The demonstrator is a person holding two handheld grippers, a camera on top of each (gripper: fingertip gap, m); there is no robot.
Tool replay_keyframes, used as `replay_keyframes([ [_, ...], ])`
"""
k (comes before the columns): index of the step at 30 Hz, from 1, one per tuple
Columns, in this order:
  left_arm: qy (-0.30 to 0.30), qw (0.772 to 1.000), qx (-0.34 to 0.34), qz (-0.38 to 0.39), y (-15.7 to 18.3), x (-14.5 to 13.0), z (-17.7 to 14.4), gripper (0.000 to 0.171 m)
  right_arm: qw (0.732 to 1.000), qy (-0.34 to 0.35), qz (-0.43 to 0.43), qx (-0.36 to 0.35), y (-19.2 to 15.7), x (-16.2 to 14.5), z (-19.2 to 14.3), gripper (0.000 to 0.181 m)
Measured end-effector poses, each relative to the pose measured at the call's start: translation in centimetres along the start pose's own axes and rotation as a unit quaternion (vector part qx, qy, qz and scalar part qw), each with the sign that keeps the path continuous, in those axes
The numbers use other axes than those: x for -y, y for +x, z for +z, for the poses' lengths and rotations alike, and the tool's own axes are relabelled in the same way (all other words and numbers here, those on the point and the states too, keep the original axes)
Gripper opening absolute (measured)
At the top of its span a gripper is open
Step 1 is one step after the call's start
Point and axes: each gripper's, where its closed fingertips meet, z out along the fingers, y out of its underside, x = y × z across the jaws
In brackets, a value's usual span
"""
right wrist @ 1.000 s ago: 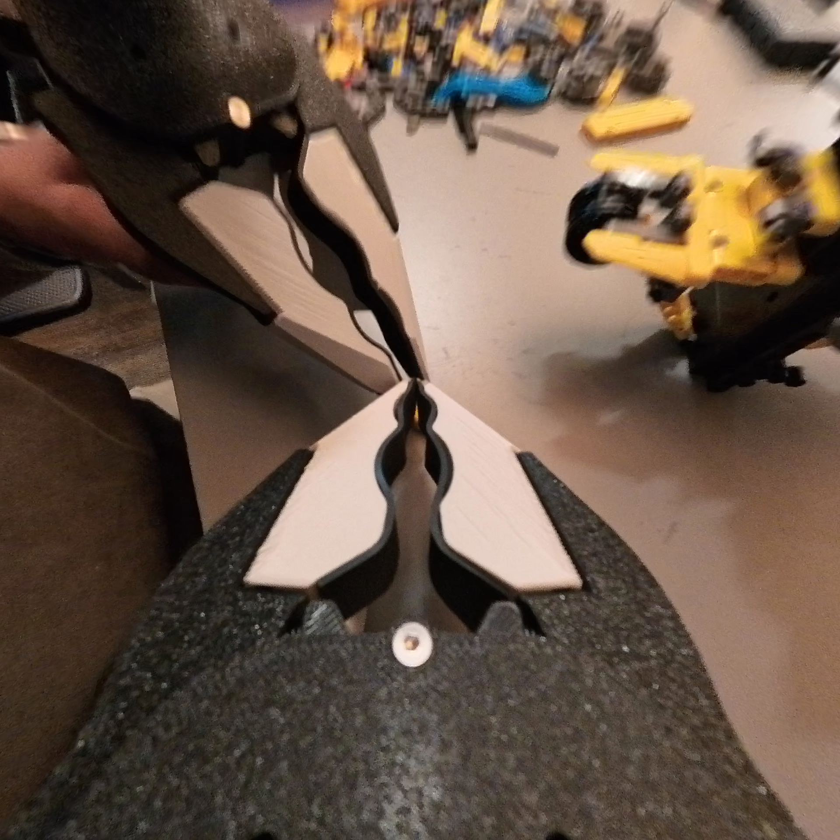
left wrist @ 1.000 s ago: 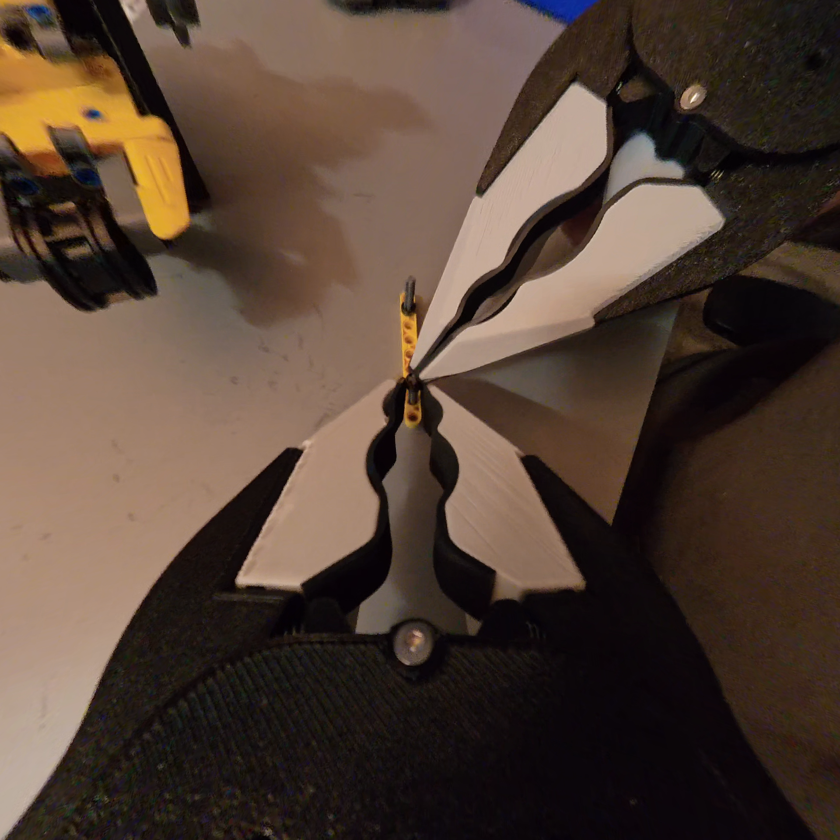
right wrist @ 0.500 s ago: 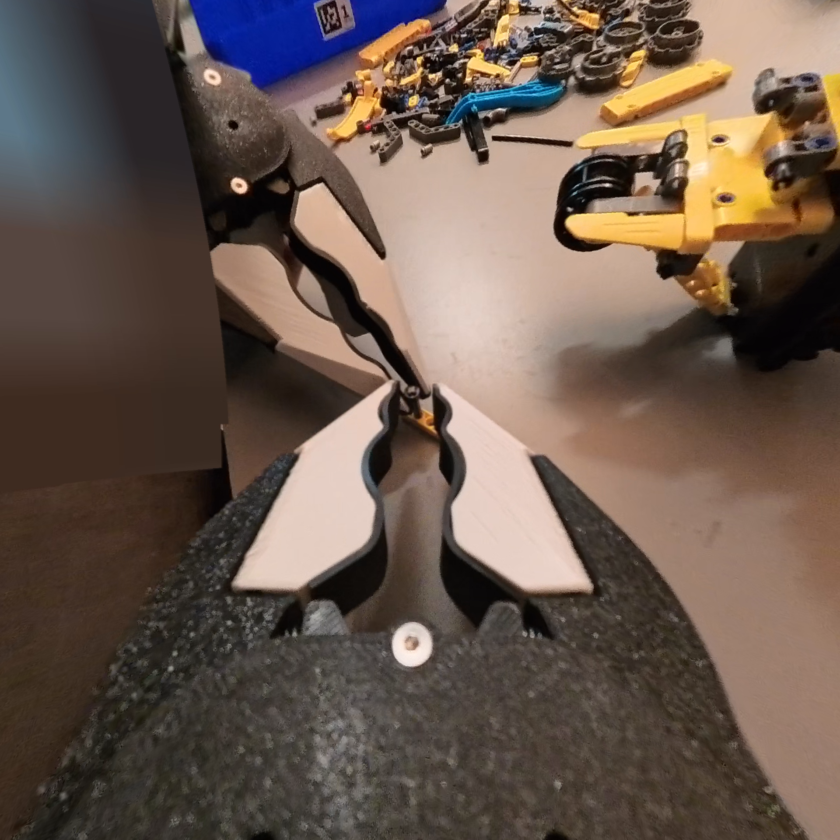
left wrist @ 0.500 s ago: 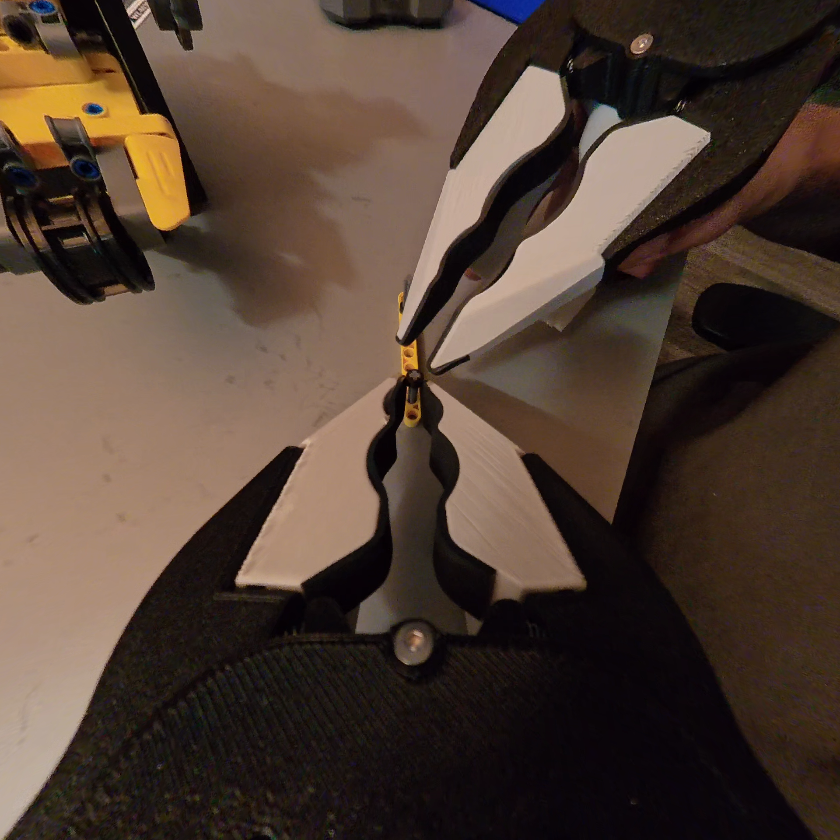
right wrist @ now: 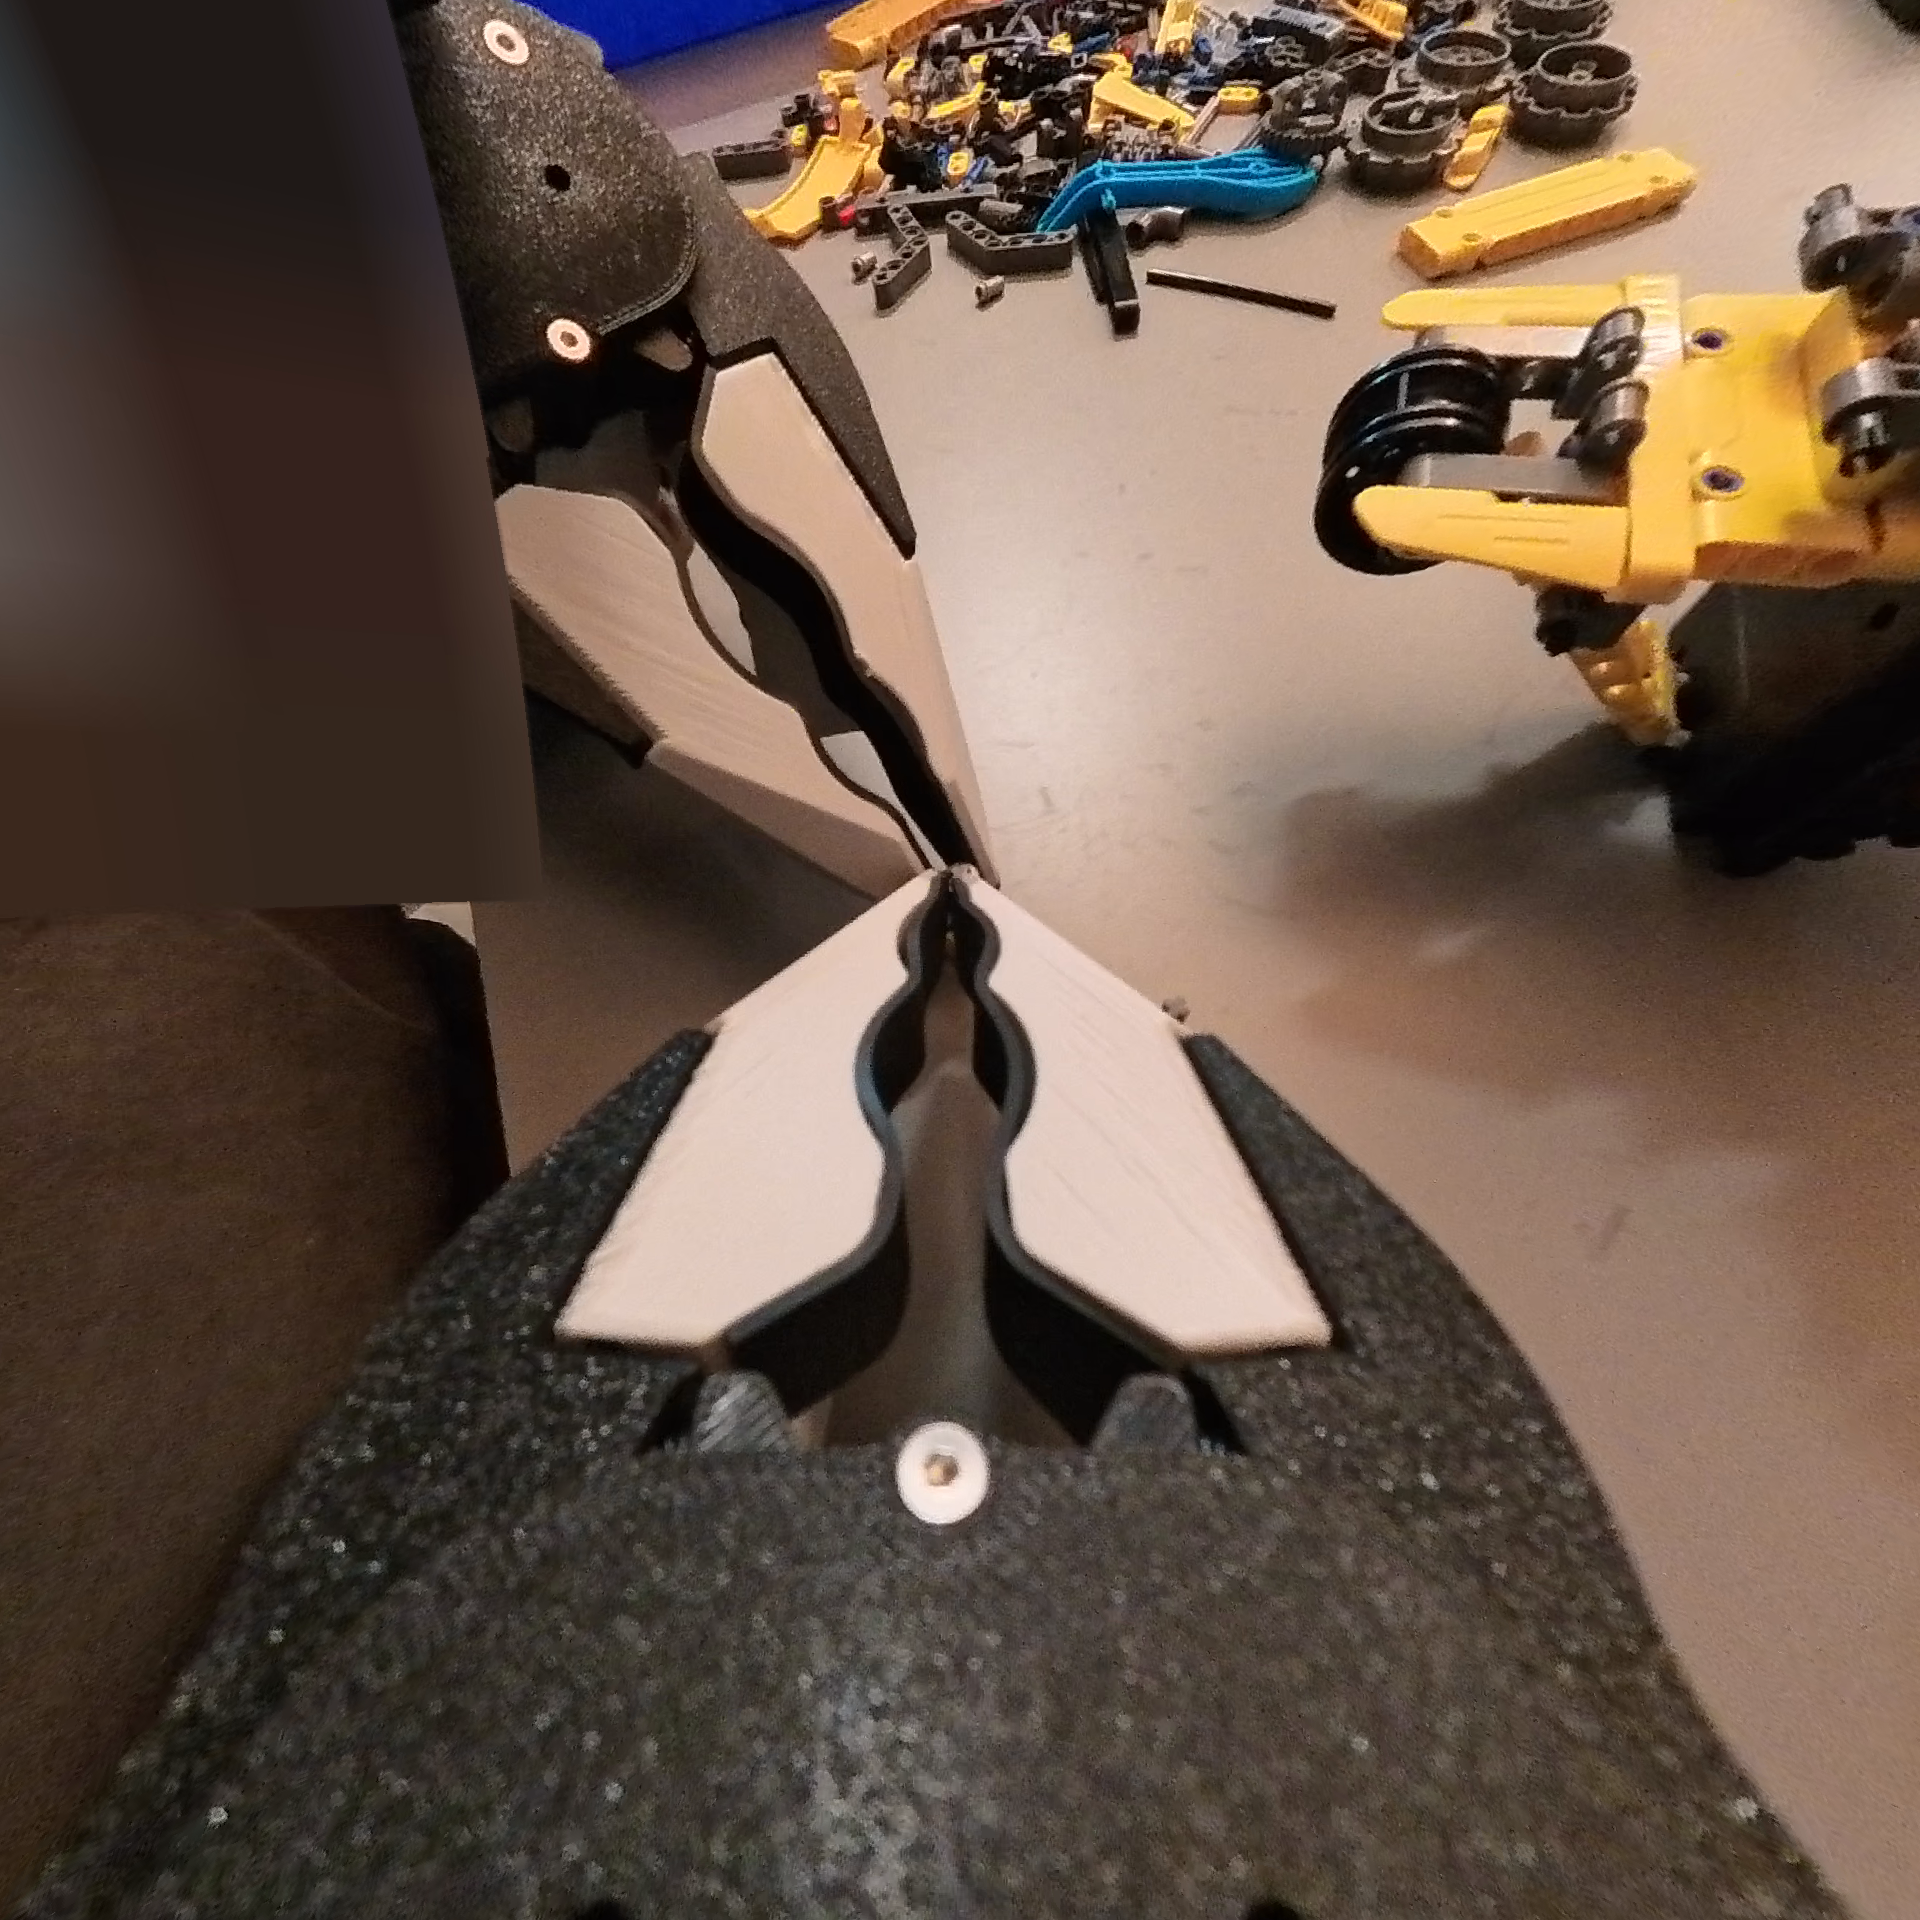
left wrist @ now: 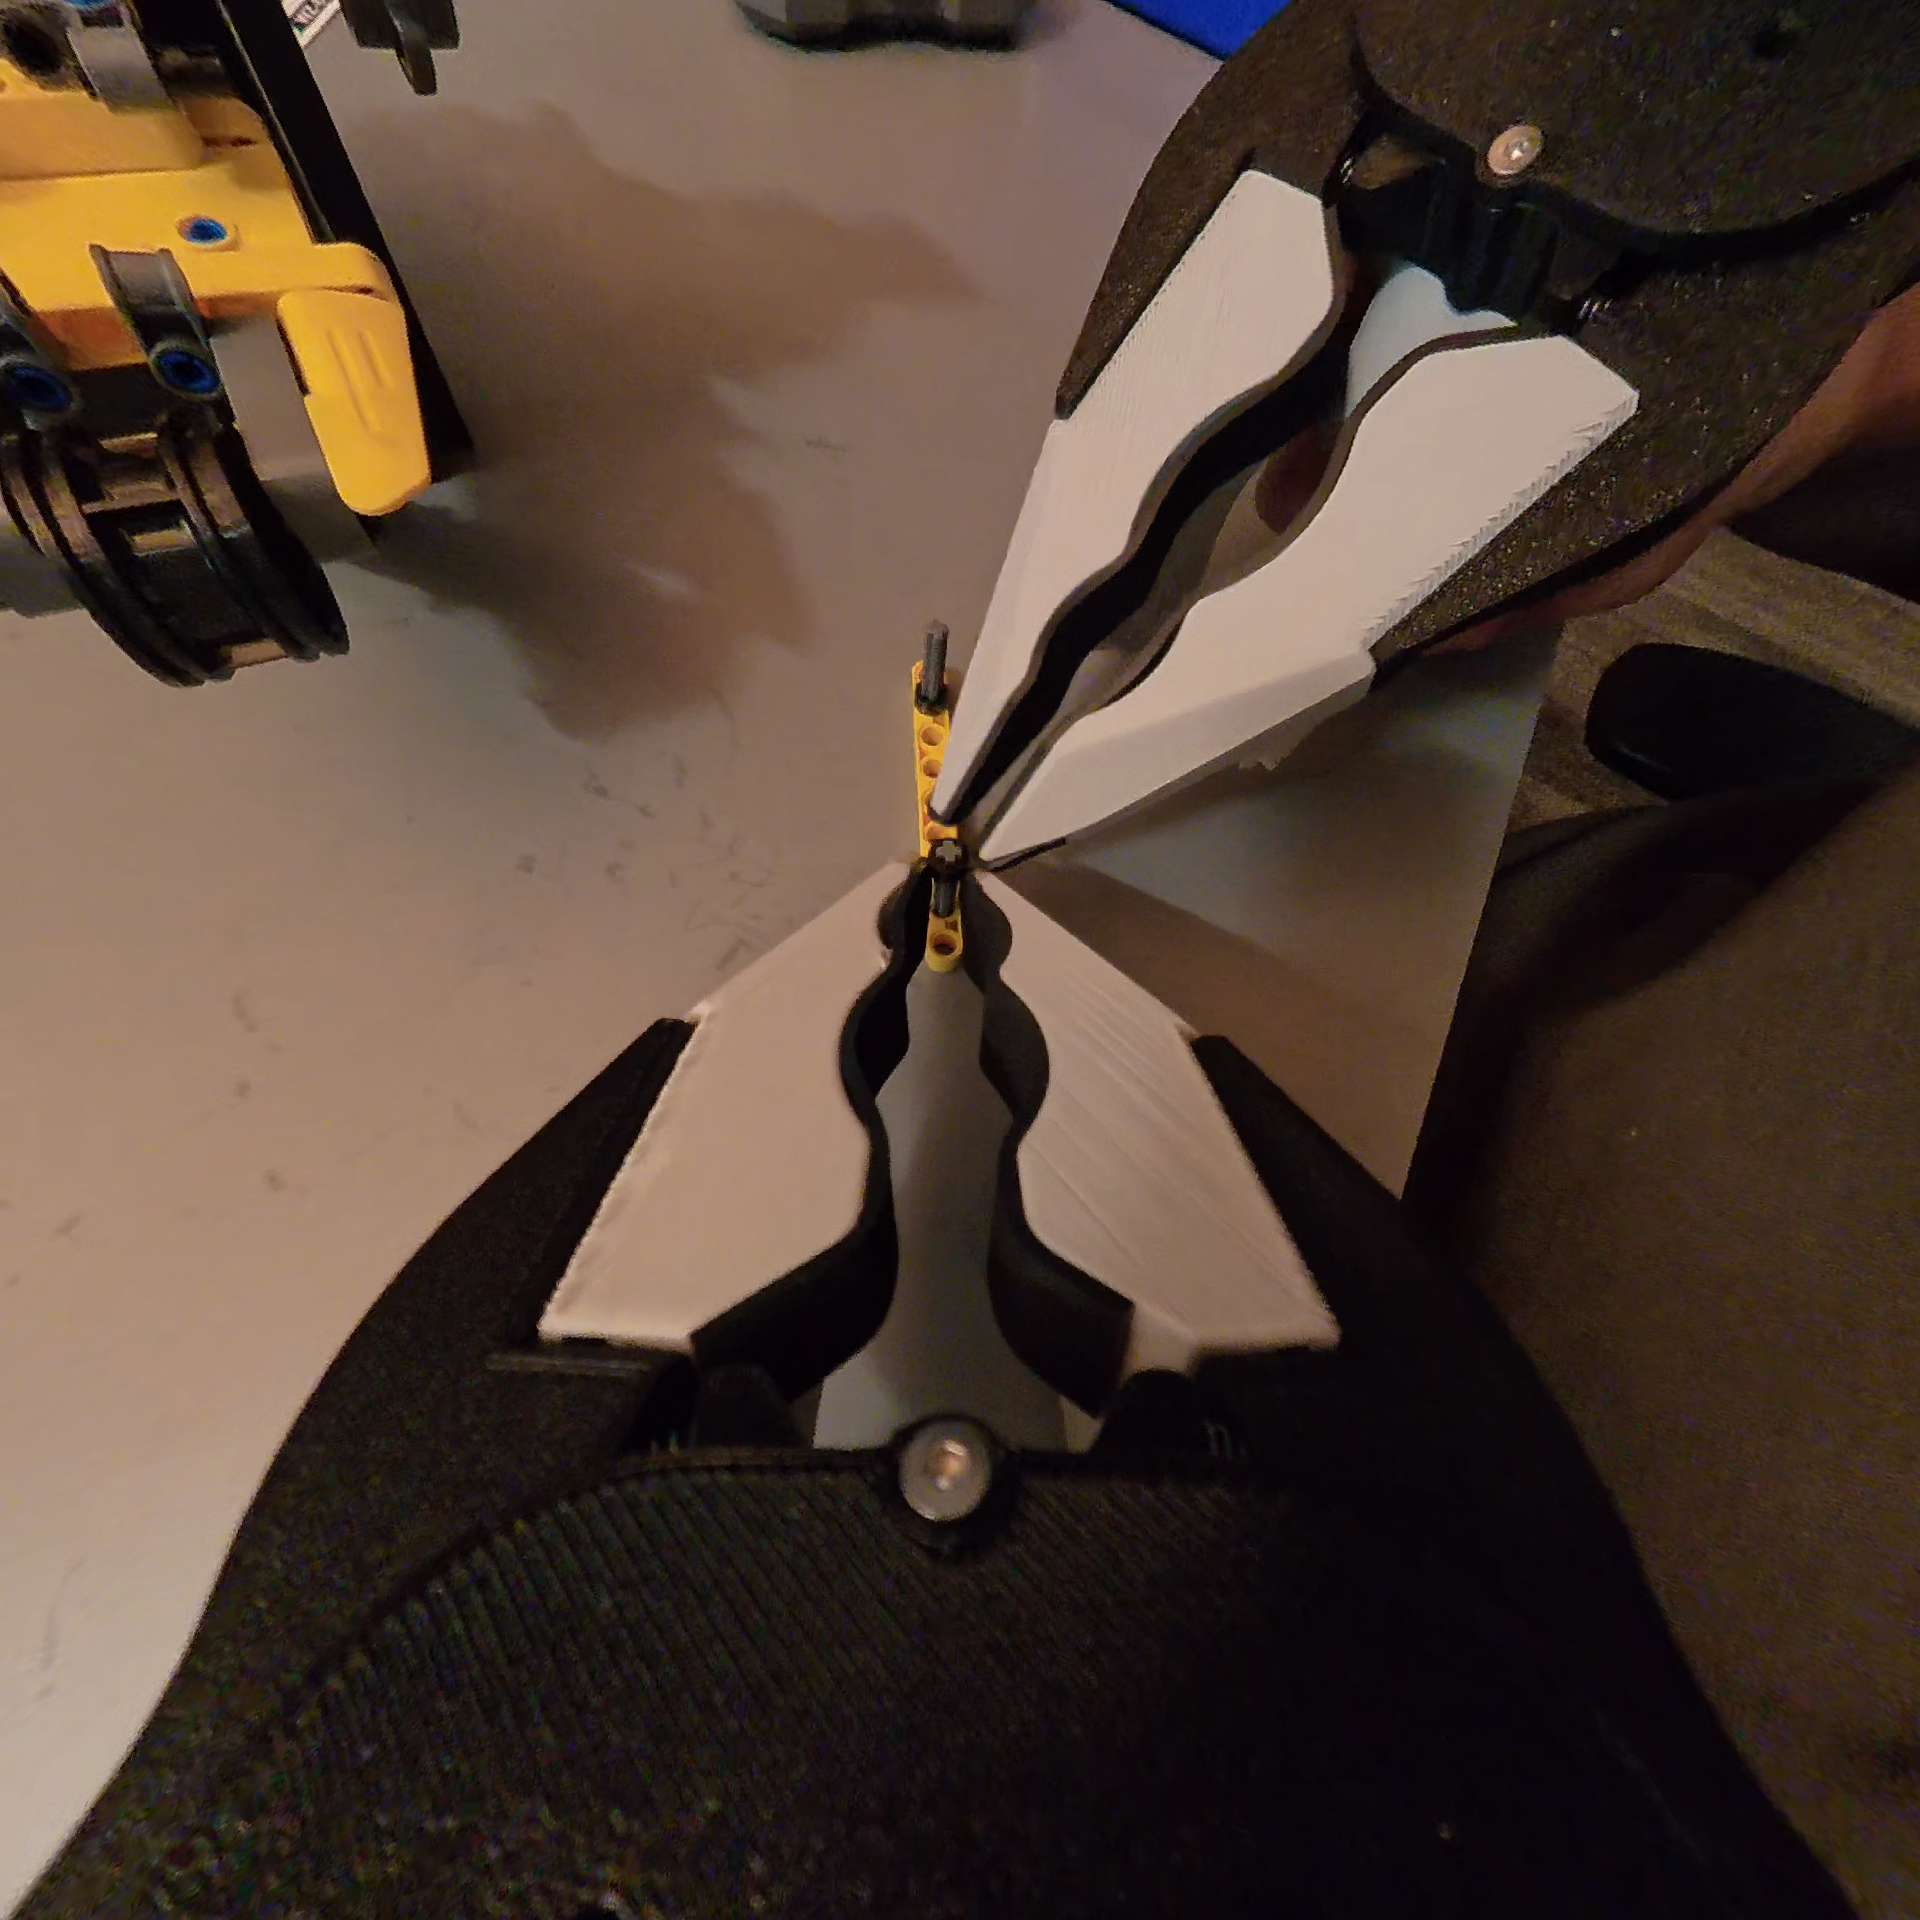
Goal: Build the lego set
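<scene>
left gripper [left wrist: 940, 883] clamps yellow beam [left wrist: 928, 743] | right gripper [left wrist: 961, 826] closed – seemingly on black pin [left wrist: 948, 854]

Bare grey tabletop [right wrist: 1195, 831] lies passable ahead; yellow-and-black brick-built vehicle [right wrist: 1662, 499] obstructs at two o'clock, loose plastic parts heap [right wrist: 1143, 135] at twelve.
</scene>
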Motion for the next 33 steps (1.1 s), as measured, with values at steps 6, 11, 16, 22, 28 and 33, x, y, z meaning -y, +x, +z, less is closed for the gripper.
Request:
replay_keyframes([
  [6, -0.013, 1.000, 0.012, -0.007, -0.4, -0.6, -0.1, 0.012, 1.000, -0.002, 0.001, 0.001, 0.0, 0.0, 0.0, 0.010],
  [11, -0.018, 1.000, 0.004, -0.010, -0.2, -1.0, -0.3, 0.023, 1.000, -0.004, -0.014, -0.008, 0.1, 0.0, 0.1, 0.012],
  [16, -0.042, 0.999, 0.019, 0.005, -0.1, -1.7, 0.1, 0.016, 0.999, -0.013, -0.029, -0.010, 0.0, -0.2, 0.4, 0.011],
  [22, -0.052, 0.998, 0.025, 0.007, -0.3, -1.9, 0.3, 0.008, 0.997, -0.024, -0.064, -0.026, -0.1, -0.4, 0.7, 0.006],
  [28, -0.053, 0.998, 0.021, 0.000, -0.3, -2.0, 0.3, 0.006, 0.993, -0.027, -0.098, -0.053, -0.2, -0.5, 0.8, 0.006],
  [33, -0.053, 0.998, 0.020, -0.001, -0.3, -2.0, 0.3, 0.007, 0.988, -0.073, -0.116, -0.070, 0.1, -1.9, 1.3, 0.006],
])
